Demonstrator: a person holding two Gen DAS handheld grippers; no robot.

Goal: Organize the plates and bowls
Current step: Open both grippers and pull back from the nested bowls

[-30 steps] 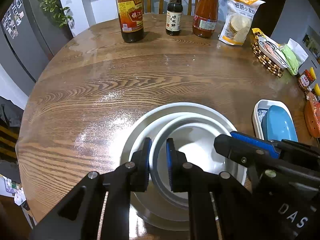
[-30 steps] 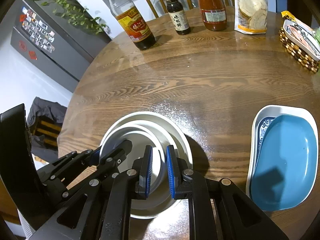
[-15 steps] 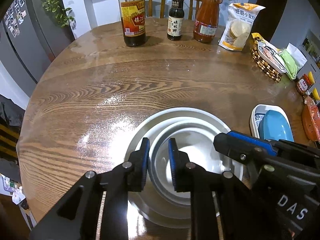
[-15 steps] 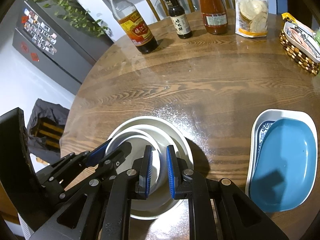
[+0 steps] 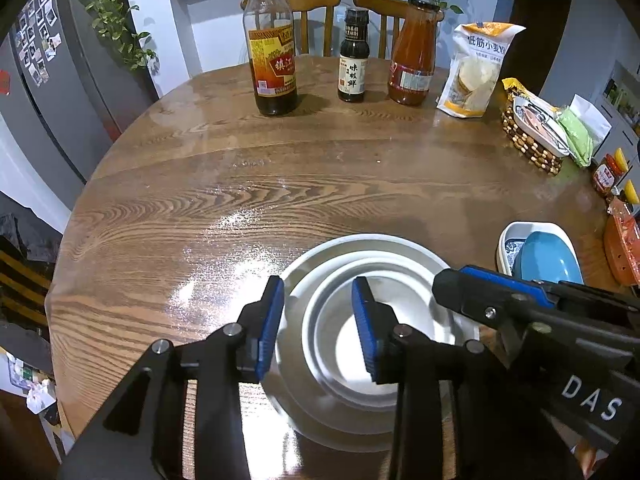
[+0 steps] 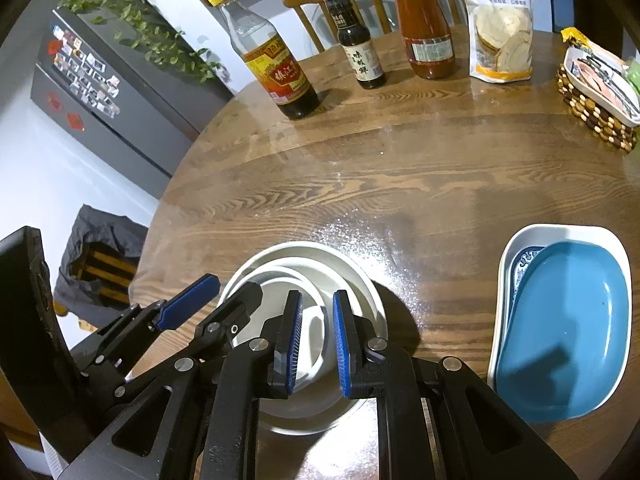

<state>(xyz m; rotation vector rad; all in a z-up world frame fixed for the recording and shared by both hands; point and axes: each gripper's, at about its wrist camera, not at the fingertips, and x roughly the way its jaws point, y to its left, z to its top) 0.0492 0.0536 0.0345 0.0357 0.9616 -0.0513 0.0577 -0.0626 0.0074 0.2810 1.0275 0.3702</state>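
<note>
White bowl stack nested at near table edge. Left gripper jaws opening, straddling rim, not pressing. Right gripper jaws nearly together, empty. Likely glazed ceramic: stiff, slick, chippable, heavy stacked. Pinch rim wall, lift level.

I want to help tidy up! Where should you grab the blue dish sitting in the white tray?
Probably by its raised rim on the near right side. The blue dish lies tilted in the white tray, and there its edge sticks out past the tray's wall, so a gripper coming from the right could pinch the rim. Its smooth middle offers nothing to grip.
</note>
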